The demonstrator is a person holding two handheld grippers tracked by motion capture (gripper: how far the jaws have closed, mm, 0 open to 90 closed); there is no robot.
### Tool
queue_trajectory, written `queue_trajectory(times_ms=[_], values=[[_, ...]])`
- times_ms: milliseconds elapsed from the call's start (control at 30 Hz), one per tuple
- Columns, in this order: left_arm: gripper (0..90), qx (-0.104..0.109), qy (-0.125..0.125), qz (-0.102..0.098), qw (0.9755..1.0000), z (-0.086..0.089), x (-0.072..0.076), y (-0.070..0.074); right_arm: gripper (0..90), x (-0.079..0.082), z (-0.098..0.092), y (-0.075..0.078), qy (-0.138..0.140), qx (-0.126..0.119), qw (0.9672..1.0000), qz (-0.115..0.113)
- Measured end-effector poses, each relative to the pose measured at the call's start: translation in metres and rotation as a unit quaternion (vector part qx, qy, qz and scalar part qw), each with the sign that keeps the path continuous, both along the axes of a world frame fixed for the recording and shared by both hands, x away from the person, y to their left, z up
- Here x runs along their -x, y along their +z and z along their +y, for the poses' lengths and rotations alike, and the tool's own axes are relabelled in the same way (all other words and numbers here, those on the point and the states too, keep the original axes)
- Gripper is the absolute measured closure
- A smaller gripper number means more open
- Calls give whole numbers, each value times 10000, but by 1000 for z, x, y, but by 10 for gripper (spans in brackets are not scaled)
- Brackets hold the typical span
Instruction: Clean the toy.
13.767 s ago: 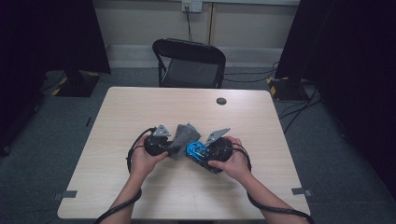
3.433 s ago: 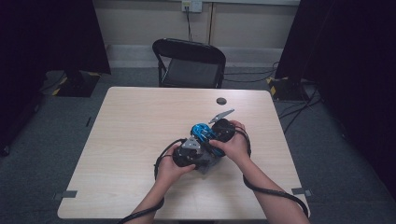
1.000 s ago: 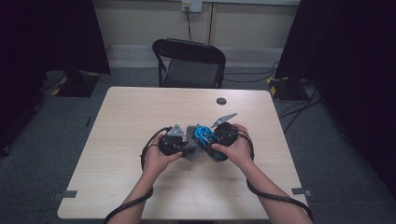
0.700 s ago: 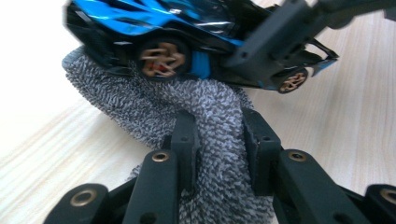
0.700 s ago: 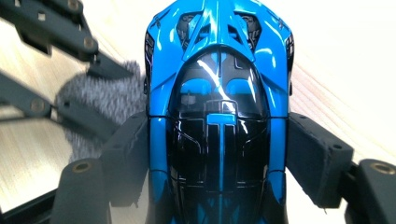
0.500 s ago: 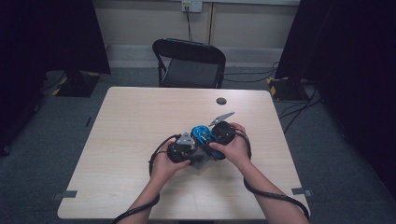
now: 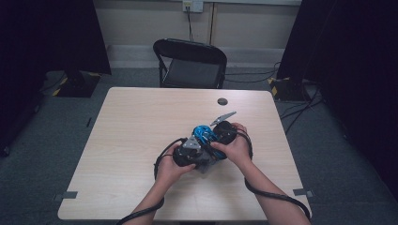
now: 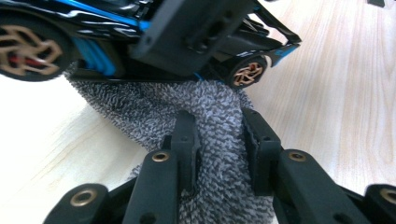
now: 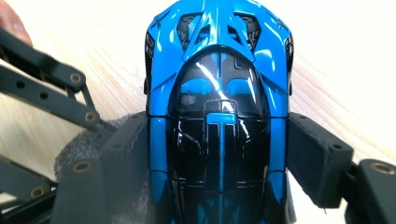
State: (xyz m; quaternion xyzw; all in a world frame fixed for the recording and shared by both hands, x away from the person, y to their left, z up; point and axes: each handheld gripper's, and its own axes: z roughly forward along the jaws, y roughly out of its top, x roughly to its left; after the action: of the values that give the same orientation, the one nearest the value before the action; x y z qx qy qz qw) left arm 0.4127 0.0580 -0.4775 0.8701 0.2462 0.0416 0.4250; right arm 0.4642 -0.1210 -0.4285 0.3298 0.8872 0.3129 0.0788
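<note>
A blue and black toy car [image 9: 217,93] is held above the table, with my right gripper [image 9: 217,135] shut on its sides. In the high view the car [image 7: 202,132] sits between both hands, near the table's middle right. My left gripper [image 8: 215,121] is shut on a bunch of grey terry cloth [image 8: 210,107]. The cloth presses up against the car's underside [image 8: 107,37], between its gold-spoked wheels. A corner of the cloth [image 9: 79,144] also lies beside the car's left flank. From above, my left gripper [image 7: 195,157] lies just below and left of the car.
The pale wooden table [image 7: 136,122] carries a small black round disc [image 7: 222,101] near its far edge. A black folding chair [image 7: 190,61] stands behind the table. Cables run across the dark floor at the right.
My left gripper has slid to the right and a little toward the table's front edge, bringing the cloth under the car. The right gripper and the car have stayed put.
</note>
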Motion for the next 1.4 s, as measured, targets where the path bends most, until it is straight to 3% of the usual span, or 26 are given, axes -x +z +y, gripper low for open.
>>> queue_trajectory(times_ms=[600, 733, 967, 1167, 1300, 1367, 1400], values=[[695, -22, -419, 43, 9991, -23, 13, -3, 281, -3, 2, 8, -43, -32, 10000, -51], [695, 25, -600, 52, 9982, -28, 18, -3, 281, -4, -1, 8, -86, -70, 9999, -61], [694, -69, -922, 67, 9957, -31, 23, 0, 281, -9, -10, 10, -240, -146, 9996, -63], [694, -183, -691, 31, 9974, -7, 18, 4, 281, -11, -27, 14, -382, -142, 9991, -101], [693, -186, -280, 36, 9994, 27, 13, 2, 281, -12, -41, 11, -476, -110, 9988, -65], [693, -214, -176, 8, 9996, 35, 12, 3, 281, -12, -48, 8, -535, -87, 9985, -57], [693, -212, 59, 9, 9998, 52, 9, 3, 281, -12, -57, 3, -611, -29, 9981, -2]])
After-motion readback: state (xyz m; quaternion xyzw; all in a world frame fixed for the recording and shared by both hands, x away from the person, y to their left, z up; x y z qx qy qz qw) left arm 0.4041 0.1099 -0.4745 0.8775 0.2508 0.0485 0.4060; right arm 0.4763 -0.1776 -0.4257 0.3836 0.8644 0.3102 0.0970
